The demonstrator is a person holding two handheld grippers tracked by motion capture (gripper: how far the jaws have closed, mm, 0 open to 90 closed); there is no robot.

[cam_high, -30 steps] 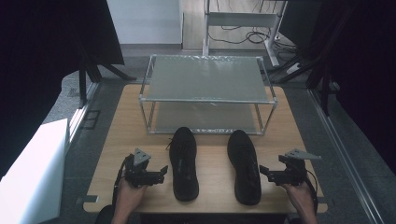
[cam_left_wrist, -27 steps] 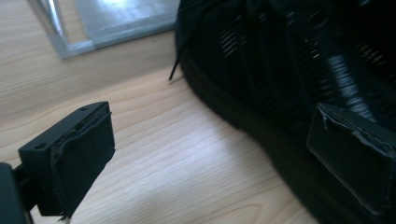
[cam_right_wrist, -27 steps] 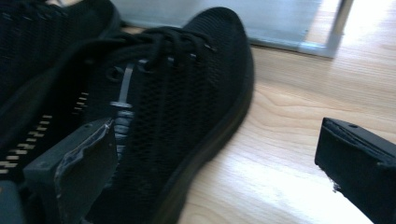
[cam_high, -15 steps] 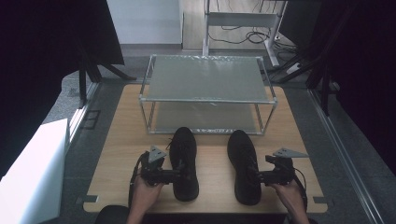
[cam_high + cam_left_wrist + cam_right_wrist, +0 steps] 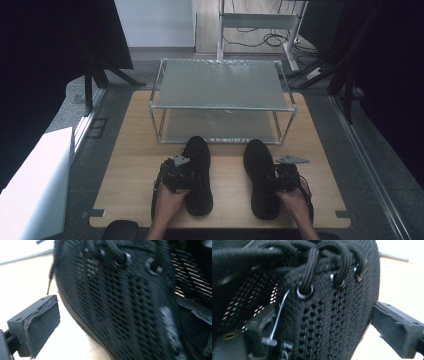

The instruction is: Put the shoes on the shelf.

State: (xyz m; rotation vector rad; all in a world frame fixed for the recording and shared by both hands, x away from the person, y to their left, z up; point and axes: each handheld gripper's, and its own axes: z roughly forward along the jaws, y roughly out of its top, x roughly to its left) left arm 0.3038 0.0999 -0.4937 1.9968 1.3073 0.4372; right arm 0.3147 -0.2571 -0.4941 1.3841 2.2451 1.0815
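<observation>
Two black shoes lie side by side on the wooden table (image 5: 125, 165), with their toes pointing away from the person. The left shoe (image 5: 199, 175) is near the middle of the table and the right shoe (image 5: 260, 180) is a little apart from it. Behind them stands a metal rack (image 5: 222, 85) with two flat shelves, one on top and one down low, and the toes of the shoes come close to its front edge. The left gripper (image 5: 179, 175) is at the outer side of the left shoe, held by the left hand (image 5: 167, 200). In the left gripper view, one black jaw is on the outside of the shoe over bare table, and the other jaw seems to be down inside the shoe's opening, so the gripper is spread wide around the mesh side (image 5: 120, 302). It does not look squeezed tight yet. The right gripper (image 5: 286, 179) is at the outer side of the right shoe, held by the right hand (image 5: 295, 202). In the right gripper view, one jaw sits outside the shoe and the other is inside it, below the laces (image 5: 312, 265), and the shoe wall is between them. This gripper is spread apart too.
</observation>
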